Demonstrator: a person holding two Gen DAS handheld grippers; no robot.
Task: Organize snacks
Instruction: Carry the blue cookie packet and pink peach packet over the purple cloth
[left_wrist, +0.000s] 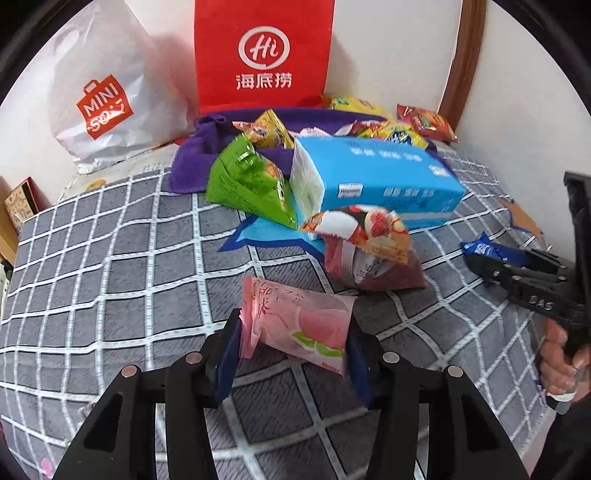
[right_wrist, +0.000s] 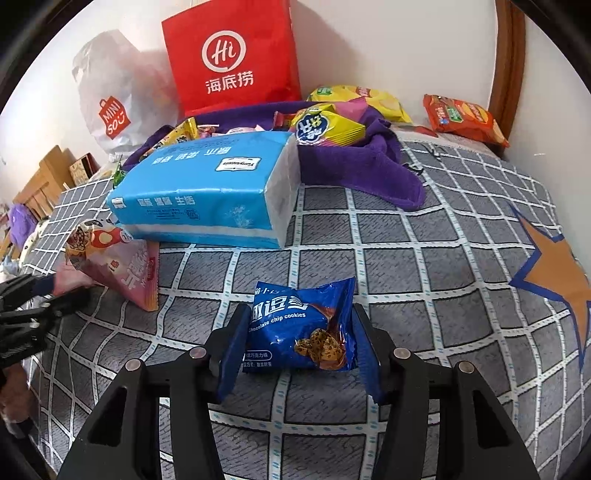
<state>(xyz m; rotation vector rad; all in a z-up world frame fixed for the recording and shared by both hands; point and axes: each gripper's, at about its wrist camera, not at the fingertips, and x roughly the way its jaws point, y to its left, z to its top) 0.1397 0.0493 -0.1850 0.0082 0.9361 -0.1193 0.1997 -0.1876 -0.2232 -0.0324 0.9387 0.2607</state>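
Over the checked bedspread (right_wrist: 406, 266), my left gripper (left_wrist: 295, 343) clamps the pink snack packet (left_wrist: 295, 328) crosswise while my right gripper (right_wrist: 297, 343) pinches the blue cookie packet (right_wrist: 303, 328), both well short of the snack pile (right_wrist: 328, 125) ahead on the purple towel (right_wrist: 369, 162).

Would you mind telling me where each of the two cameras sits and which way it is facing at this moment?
Left wrist view: sits on the left gripper, facing the back wall; its fingers clamp a pink snack packet; the right gripper and hand show at right.
Right wrist view: sits on the right gripper, also facing the wall; it holds a blue cookie packet.
Both share the blue tissue pack and red bag.
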